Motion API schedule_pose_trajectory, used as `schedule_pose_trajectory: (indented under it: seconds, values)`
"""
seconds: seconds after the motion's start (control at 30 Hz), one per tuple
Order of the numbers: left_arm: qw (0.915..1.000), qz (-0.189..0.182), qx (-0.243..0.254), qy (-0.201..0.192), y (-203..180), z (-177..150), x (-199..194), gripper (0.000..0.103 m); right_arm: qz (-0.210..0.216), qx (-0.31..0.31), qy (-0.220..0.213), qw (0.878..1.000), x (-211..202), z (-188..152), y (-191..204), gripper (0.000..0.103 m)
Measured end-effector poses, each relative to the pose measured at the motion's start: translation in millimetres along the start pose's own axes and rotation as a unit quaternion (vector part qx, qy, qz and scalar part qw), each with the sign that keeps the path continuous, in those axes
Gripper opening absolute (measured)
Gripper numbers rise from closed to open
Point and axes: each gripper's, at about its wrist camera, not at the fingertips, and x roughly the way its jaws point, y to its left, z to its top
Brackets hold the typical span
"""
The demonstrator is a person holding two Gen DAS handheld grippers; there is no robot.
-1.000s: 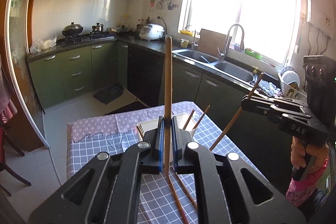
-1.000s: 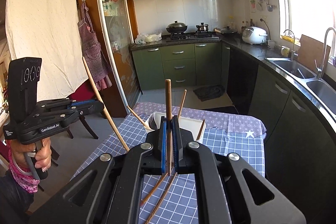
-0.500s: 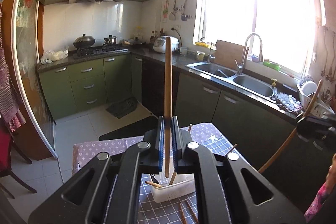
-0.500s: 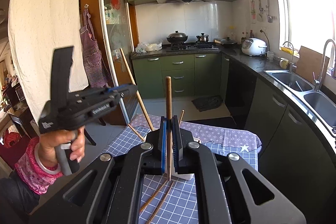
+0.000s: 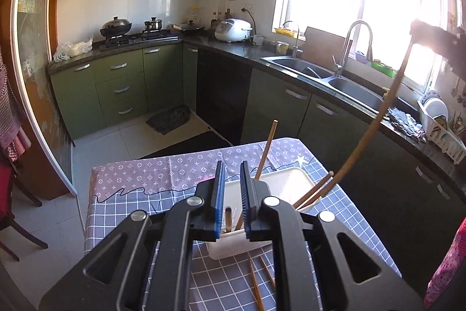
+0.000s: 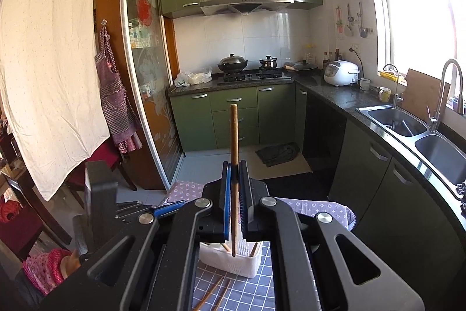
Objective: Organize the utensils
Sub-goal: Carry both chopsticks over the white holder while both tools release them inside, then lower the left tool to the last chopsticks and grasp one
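My left gripper (image 5: 232, 165) hovers over the white holder (image 5: 291, 182). Its jaws are opening, with nothing gripped between them. Several wooden chopsticks (image 5: 266, 150) lean inside the holder. My right gripper (image 6: 234, 165) is shut on an upright chopstick (image 6: 234, 136), whose lower end hangs above the white holder (image 6: 230, 261). In the left wrist view the right gripper (image 5: 437, 40) shows dark against the window, its held chopstick (image 5: 378, 118) slanting down toward the holder. The left gripper (image 6: 174, 206) appears low at the left of the right wrist view.
Two loose chopsticks (image 5: 256, 284) lie on the checked tablecloth (image 5: 131, 194) in front of the holder, also visible as loose chopsticks (image 6: 215, 293) in the right wrist view. A counter with a double sink (image 5: 335, 77) runs along the right. A chair (image 6: 96, 159) stands left of the table.
The chopstick has left my left gripper, whose jaws have parted, and the gripper has sunk toward the holder. My right gripper has risen with its chopstick.
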Motion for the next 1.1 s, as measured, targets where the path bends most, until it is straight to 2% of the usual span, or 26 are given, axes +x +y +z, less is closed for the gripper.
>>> schedule_pose_trajectory:
  seconds: [0.27,0.43,0.53,0.67,0.73,0.83,0.93,1.1]
  values:
    - [0.9995,-0.022,0.008,-0.018,-5.8,-0.7,-32.0,0.015,-0.009,0.007,0.046,0.999,57.1,-14.0,-9.9,0.006]
    - [0.9992,-0.036,0.018,0.004,-10.0,-13.8,-40.1,0.017,-0.006,0.005,0.071,0.997,81.9,-32.1,-8.7,0.007]
    - [0.9984,-0.048,0.014,0.026,-10.3,-24.5,-40.7,0.017,0.0,0.007,0.072,0.997,83.7,-38.6,-9.9,0.007]
    - [0.9953,-0.067,0.004,0.07,-10.9,-44.7,-33.4,0.017,0.015,0.008,0.048,0.999,60.4,-41.3,-9.4,0.008]
    - [0.9927,-0.07,0.004,0.098,-12.3,-60.0,-25.0,0.017,0.021,0.008,0.03,0.999,39.8,-43.5,-7.4,0.014]
    - [0.9864,-0.069,0.003,0.149,-14.0,-87.0,-3.0,0.017,0.027,0.001,0.02,0.999,10.6,-59.7,-3.9,0.017]
    - [0.9762,-0.061,0.0,0.208,-15.1,-116.0,28.8,0.017,0.029,0.001,0.032,0.999,-7.0,-88.1,-5.9,0.024]
    - [0.9555,-0.05,-0.016,0.29,-17.7,-151.9,80.9,0.017,0.021,0.022,0.091,0.995,-6.4,-150.9,-21.2,0.025]
